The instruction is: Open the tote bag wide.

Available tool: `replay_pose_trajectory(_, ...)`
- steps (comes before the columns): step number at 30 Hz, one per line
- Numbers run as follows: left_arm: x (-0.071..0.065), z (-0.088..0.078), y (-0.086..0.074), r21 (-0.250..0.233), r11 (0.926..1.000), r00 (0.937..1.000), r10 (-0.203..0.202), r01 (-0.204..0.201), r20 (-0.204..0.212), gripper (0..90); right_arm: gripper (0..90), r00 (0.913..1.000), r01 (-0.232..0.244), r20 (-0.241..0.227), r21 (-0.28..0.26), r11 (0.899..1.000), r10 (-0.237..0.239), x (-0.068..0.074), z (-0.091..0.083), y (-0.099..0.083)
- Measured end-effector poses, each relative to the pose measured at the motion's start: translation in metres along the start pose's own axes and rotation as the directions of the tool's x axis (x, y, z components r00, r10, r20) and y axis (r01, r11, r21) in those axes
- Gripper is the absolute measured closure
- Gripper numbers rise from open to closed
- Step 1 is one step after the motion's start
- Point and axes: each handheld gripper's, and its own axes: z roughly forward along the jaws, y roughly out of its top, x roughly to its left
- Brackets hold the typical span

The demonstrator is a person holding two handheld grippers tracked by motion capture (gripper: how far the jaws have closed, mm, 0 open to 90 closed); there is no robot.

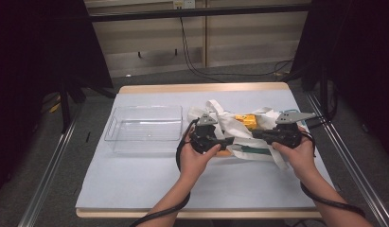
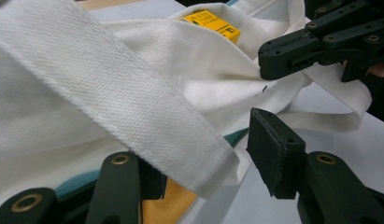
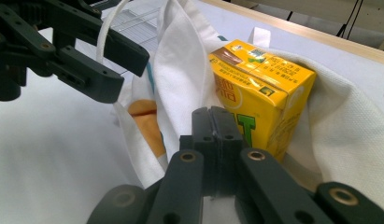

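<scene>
Nearest, two hands reach over the white-covered surface (image 1: 149, 184). The right hand-held gripper (image 3: 212, 122) has its jaws together, pinching the rim of a white cloth bag (image 1: 230, 127), apparently to hold its mouth open. The left hand-held gripper (image 2: 203, 154) has its jaws apart, with one bag strap (image 2: 119, 98) lying loosely across them, unclamped. Inside the bag a yellow drink carton (image 3: 255, 93) leans on the cloth, an orange item (image 3: 145, 116) beside it. Farther left, apart from the bag, an empty clear tray (image 1: 144, 128) offers open room. The far wooden edge (image 1: 201, 88) sits well beyond
</scene>
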Motion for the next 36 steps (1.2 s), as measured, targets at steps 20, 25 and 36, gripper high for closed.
replay_pose_trajectory(20,0.008,-0.018,-0.010,0.053,0.9986,0.9996,-0.001,0.002,-0.030,51.0,89.4,1.0000,0.004,-0.006,-0.024,1.000,-0.004,0.001,-0.002,-0.005)
replay_pose_trajectory(25,0.012,-0.023,-0.012,0.063,0.9980,0.9992,0.000,0.003,-0.039,46.4,89.4,1.0000,0.007,0.001,-0.026,1.000,-0.007,0.000,-0.002,-0.003)
replay_pose_trajectory(36,0.019,-0.037,-0.017,0.049,0.9987,0.9976,-0.006,0.010,-0.069,41.8,89.4,1.0000,0.003,0.006,-0.032,0.999,-0.003,0.000,-0.002,-0.004)
